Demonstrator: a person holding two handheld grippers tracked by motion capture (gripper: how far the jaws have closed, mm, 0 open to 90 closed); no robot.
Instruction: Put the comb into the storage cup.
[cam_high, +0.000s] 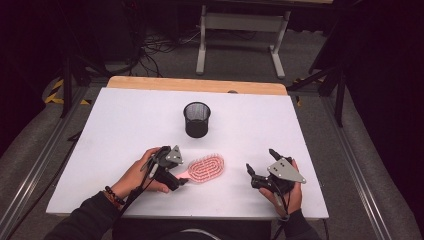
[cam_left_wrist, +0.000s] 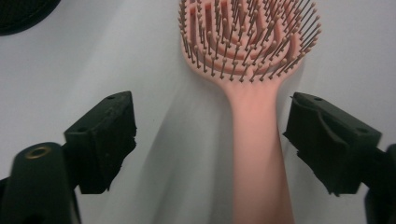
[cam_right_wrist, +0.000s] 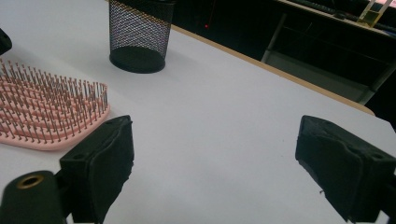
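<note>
A pink hairbrush (cam_high: 207, 169) lies bristles up on the white table (cam_high: 125, 130), its handle pointing toward the person's left hand. My left gripper (cam_high: 180, 180) is low over that handle. In the left gripper view the handle (cam_left_wrist: 259, 154) runs between the two black jaws of my left gripper (cam_left_wrist: 210, 112), nearer the right-hand jaw, and a gap shows on both sides. My right gripper (cam_high: 261, 161) rests to the right of the brush, open, with bare table between its jaws. From my right gripper (cam_right_wrist: 212, 135) the brush head (cam_right_wrist: 51, 116) is at the left.
A black mesh cup (cam_high: 197, 119) stands upright behind the brush, near the table's middle; it is also at the top left (cam_right_wrist: 137, 32) of the right gripper view. A wooden edge (cam_high: 197, 84) runs along the far side, with floor, cables and a desk frame (cam_high: 240, 30) beyond.
</note>
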